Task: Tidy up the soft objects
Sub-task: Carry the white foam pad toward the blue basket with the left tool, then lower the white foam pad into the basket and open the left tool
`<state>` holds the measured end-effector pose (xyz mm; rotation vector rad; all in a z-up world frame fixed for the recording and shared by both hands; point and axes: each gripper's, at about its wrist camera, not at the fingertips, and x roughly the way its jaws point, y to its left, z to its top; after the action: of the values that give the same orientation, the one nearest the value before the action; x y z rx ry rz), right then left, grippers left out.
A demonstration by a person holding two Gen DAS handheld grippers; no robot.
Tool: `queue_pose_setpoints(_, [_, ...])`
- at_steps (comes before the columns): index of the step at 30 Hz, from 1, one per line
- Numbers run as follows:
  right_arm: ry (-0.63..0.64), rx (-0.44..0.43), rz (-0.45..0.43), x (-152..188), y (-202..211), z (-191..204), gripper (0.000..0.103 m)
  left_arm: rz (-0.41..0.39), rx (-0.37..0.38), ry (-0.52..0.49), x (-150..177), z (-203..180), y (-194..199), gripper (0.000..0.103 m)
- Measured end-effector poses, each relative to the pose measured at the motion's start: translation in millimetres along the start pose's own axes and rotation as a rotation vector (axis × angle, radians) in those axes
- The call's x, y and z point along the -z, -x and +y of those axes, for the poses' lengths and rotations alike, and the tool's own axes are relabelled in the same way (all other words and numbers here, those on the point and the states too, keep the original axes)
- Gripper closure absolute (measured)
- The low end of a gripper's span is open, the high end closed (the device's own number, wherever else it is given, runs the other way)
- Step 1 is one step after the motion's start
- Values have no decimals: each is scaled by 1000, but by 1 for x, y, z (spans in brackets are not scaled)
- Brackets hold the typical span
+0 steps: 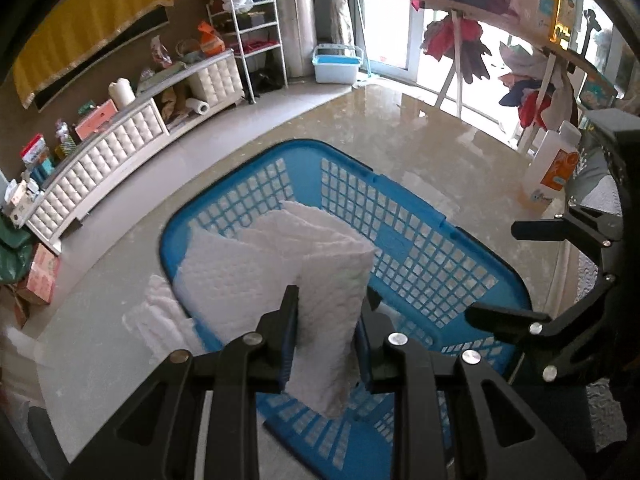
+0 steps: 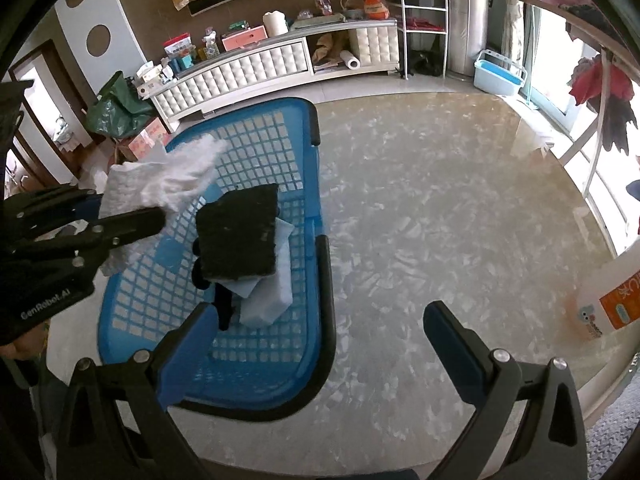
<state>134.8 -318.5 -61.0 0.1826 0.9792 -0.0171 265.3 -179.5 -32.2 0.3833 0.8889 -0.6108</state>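
The left gripper [image 1: 328, 344] is nearest in its own view; its fingers are clamped on a white quilted cloth [image 1: 320, 280], which stands up between them above the blue basket [image 1: 420, 240]; the basket sits on the glossy counter [image 1: 380, 128]; more white quilted material [image 1: 156, 312] lies on the counter just beside the basket's rim. In the right wrist view, the right gripper [image 2: 320, 328] has its fingers wide apart with nothing between them, one finger above the basket's near rim and the other above bare counter. Inside the basket lie a dark scouring pad [image 2: 240, 236] on top of a white sponge [image 2: 272, 296] and a pale blue cloth [image 2: 246, 288]; a white bottle with an orange label [image 2: 612, 300] stands on the counter, well apart from the basket.
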Motion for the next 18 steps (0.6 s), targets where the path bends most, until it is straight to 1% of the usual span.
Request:
queue_pose_setpoints(4, [4, 0, 4, -1, -4, -1, 0, 32, 17, -6, -3, -3, -19, 80])
queue_pose_setpoints(8, [-8, 0, 8, -1, -7, -4, 0, 53, 14, -3, -4, -2, -36, 80])
queue_pose_setpoints(13, [-19, -8, 31, 0, -14, -6, 0, 63, -1, -28, -7, -5, -42, 80])
queue_pose_setpoints(18, [-33, -22, 43, 0, -16, -6, 0, 81, 4, -38, -9, -8, -46, 80])
